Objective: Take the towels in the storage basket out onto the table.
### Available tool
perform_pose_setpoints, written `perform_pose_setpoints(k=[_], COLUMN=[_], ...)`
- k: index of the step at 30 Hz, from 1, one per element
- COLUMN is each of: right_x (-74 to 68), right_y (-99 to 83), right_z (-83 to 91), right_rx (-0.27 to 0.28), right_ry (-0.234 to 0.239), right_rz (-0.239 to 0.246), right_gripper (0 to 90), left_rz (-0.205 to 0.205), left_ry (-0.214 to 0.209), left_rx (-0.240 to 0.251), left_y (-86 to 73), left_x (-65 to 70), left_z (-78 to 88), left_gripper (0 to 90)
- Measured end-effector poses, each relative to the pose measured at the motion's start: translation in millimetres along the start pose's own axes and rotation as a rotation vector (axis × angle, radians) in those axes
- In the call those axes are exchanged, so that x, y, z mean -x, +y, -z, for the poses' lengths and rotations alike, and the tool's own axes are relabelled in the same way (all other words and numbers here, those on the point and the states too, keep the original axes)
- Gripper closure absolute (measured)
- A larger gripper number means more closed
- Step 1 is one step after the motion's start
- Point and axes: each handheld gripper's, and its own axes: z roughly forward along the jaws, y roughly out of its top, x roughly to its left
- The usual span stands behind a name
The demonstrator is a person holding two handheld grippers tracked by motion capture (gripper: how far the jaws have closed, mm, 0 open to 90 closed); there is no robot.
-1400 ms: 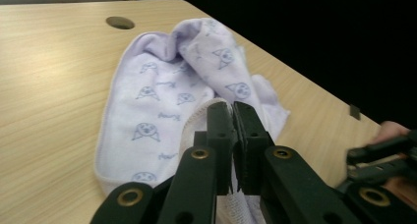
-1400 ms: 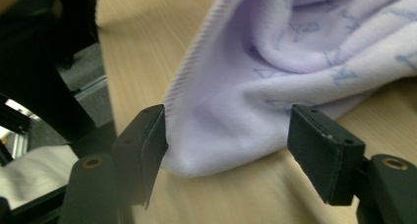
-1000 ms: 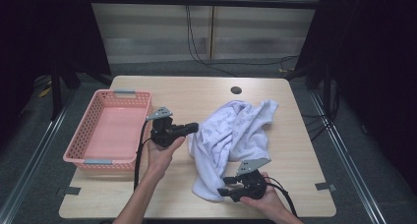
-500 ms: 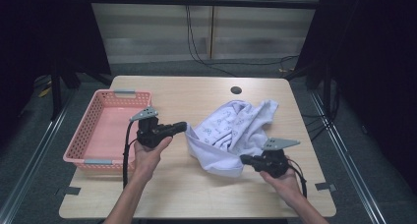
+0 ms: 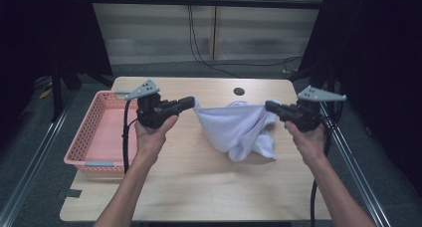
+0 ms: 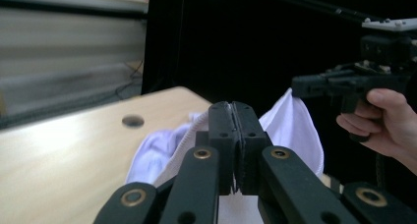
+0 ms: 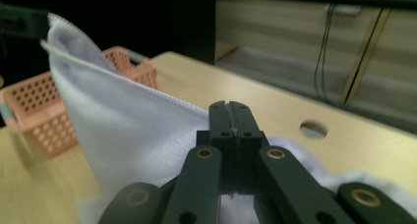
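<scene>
Wooden tabletop [image 5: 199, 187] carrying a pink basket [image 5: 94, 132] at its left edge: left hand-held gripper [image 5: 191, 101] and right hand-held gripper [image 5: 268, 106] are each clamping a towel [image 5: 234, 130] corner, stretching it above centre. Next, probably, folding.

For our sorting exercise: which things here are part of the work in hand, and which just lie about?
In use:
white cloth, stretched between both grippers
left gripper, shut on one corner
right gripper, shut on another corner

Lying about:
pink basket, at the table's left
table
</scene>
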Motion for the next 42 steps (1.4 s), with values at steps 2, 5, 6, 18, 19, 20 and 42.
perform_pose_setpoints(k=[2, 5, 6, 18, 19, 20, 42], right_x=[1.2, 3.8, 4.3, -7.2, -10.5, -16.6, 4.9], right_y=[10.5, 39.2, 47.4, -73.5, -86.9, -103.5, -157.6], right_z=[2.6, 11.7, 15.4, -11.8, -15.8, -21.8, 23.0], right_rx=[0.016, 0.062, 0.08, -0.129, -0.146, -0.179, -0.283], right_ry=[-0.009, -0.022, -0.033, 0.124, 0.145, 0.178, 0.053], right_rz=[0.011, 0.037, 0.046, -0.031, -0.046, -0.055, -0.121], right_gripper=[90.0, 90.0, 90.0, 90.0, 90.0, 90.0, 54.4], left_rz=[-0.013, -0.032, -0.032, 0.071, 0.081, 0.099, 0.076], left_ry=[0.002, -0.009, -0.02, 0.025, 0.029, 0.03, 0.022], left_rx=[0.019, 0.044, 0.057, -0.221, -0.236, -0.248, -0.376], left_y=[7.9, 21.9, 25.2, -100.3, -109.4, -117.6, -157.6], left_x=[4.1, 11.8, 15.4, -2.2, -3.8, -5.1, 2.4], left_z=[0.9, 2.8, 3.6, 10.7, 13.0, 15.2, 36.5], left_gripper=[88.5, 88.5, 88.5, 88.1, 87.9, 87.8, 67.7])
